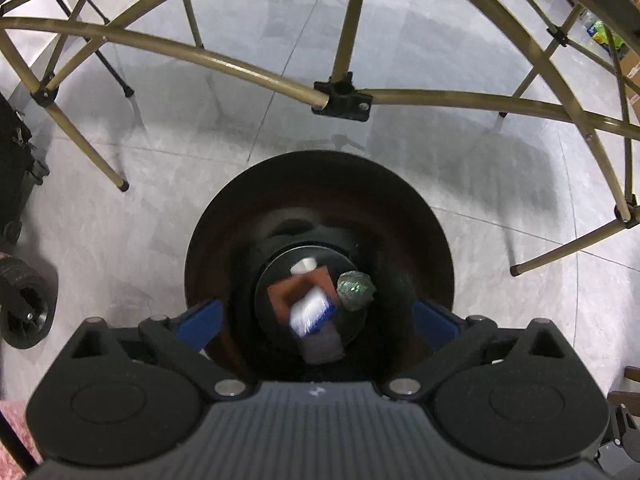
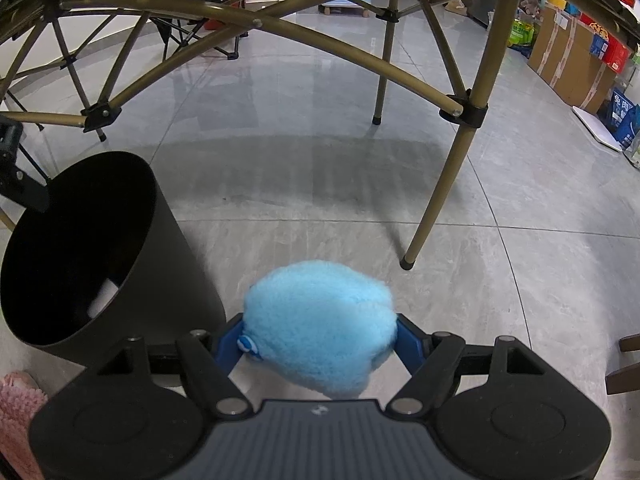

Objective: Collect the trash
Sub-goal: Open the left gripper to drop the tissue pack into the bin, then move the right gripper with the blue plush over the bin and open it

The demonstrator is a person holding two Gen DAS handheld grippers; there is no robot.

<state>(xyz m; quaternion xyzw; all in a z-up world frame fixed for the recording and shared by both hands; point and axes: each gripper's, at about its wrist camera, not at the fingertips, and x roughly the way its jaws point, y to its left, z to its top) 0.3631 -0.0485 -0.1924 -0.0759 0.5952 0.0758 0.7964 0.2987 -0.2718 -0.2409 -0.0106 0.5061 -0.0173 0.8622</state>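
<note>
Seen from directly above through the left wrist camera: a round black trash bin (image 1: 320, 264) standing on pale grey floor tiles (image 1: 500, 184), its mouth filling the lower middle of the view. Left gripper (image 1: 316, 314), black-bodied with blue fingers (image 1: 200, 322), poised over the bin mouth, jaws spread wide and released, nothing between the pads. Down at the bin's bottom: a blurred white-and-blue packet (image 1: 312, 312) lying across a flat brown card piece (image 1: 300, 288), a crumpled green foil ball (image 1: 354, 290) just beside them to the right, a small white scrap (image 1: 304, 266) at the far edge. Whether the blurred packet is resting or in mid-air, impossible to tell. Olive-gold metal tubes of a folding frame (image 1: 240, 70) arching across the upper view, joined by black plastic connectors (image 1: 342, 98). At the left edge, a dark caster wheel (image 1: 24, 312).

From the right wrist camera: right gripper (image 2: 320, 334) clenched on a fluffy light-blue plush ball (image 2: 320, 320), blue fingers (image 2: 406, 338) pressing into both its sides, a small blue-and-white tag at the ball's left flank. Plush ball held above the tiled floor (image 2: 480, 280), outside the bin and just to the right of it. Same black bin (image 2: 120, 248) here at lower left, upright, its opening showing a pale scrap deep inside. Gold frame legs (image 2: 444, 188) planted on the tiles behind; cardboard boxes and coloured packages (image 2: 568, 56) stacked along the far right; a pink fuzzy mat (image 2: 18, 408) at the lower-left corner.
</note>
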